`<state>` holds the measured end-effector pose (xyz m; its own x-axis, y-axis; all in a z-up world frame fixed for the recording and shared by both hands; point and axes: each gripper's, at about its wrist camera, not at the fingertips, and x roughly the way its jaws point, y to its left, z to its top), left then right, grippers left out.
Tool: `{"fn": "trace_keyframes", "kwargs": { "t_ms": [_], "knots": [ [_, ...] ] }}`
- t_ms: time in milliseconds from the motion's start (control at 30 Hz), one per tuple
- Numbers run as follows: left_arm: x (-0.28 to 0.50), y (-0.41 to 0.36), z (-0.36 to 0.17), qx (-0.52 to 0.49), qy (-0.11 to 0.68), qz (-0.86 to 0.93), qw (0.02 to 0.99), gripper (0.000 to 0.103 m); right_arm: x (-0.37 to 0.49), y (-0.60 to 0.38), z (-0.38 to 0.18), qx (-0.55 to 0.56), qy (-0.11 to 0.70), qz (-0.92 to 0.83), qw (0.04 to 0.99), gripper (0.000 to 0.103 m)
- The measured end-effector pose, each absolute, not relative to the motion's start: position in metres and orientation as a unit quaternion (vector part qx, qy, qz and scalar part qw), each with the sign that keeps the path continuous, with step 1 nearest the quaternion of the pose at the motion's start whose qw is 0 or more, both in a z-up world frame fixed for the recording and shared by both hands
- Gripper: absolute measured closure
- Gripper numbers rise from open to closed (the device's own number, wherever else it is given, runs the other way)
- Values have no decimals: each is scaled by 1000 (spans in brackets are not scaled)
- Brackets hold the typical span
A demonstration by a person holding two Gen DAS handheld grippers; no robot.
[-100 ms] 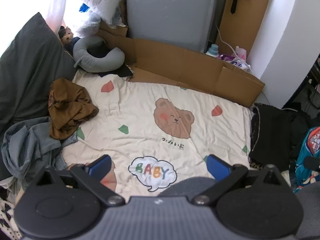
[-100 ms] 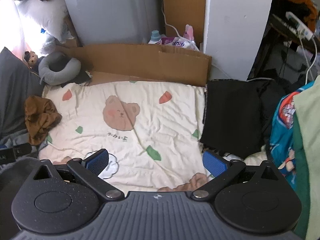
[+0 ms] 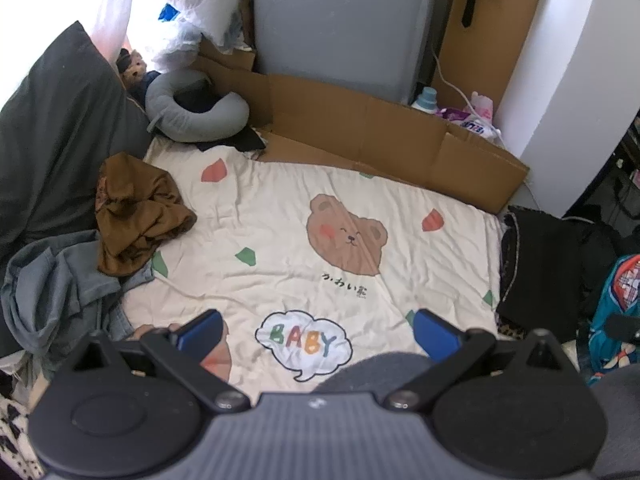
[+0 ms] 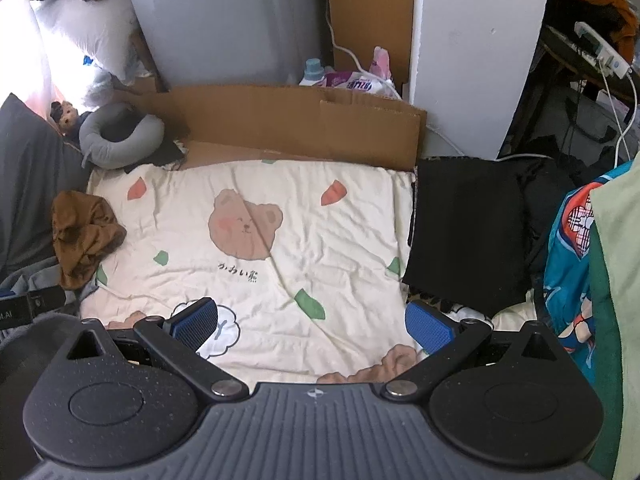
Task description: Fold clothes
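A crumpled brown garment (image 3: 138,222) (image 4: 84,232) lies at the left edge of a cream bear-print blanket (image 3: 304,264) (image 4: 280,248). A rumpled grey-blue garment (image 3: 60,288) sits just in front of it on the left. A flat black garment (image 4: 466,236) (image 3: 544,268) lies along the blanket's right edge. My left gripper (image 3: 318,330) hovers open over the blanket's near edge, above the "BABY" bubble, holding nothing. My right gripper (image 4: 312,322) is open and empty too, over the near right part of the blanket.
A cardboard sheet (image 3: 384,140) (image 4: 296,124) stands behind the blanket against a grey cabinet (image 3: 340,24). A grey neck pillow (image 3: 192,116) and a dark pillow (image 3: 48,136) are at the back left. A bright blue printed cloth (image 4: 572,260) hangs at the right.
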<state>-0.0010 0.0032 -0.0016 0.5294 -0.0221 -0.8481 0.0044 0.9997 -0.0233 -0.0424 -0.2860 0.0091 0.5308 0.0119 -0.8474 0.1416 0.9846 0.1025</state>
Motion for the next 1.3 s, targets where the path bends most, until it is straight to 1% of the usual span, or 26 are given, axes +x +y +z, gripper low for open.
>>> {"fn": "trace_keyframes", "kwargs": {
  "t_ms": [1300],
  "knots": [
    [1,9,-8,-21,482,0,876,1,-48,-281,10,65,461,-56,883,1]
  ]
}}
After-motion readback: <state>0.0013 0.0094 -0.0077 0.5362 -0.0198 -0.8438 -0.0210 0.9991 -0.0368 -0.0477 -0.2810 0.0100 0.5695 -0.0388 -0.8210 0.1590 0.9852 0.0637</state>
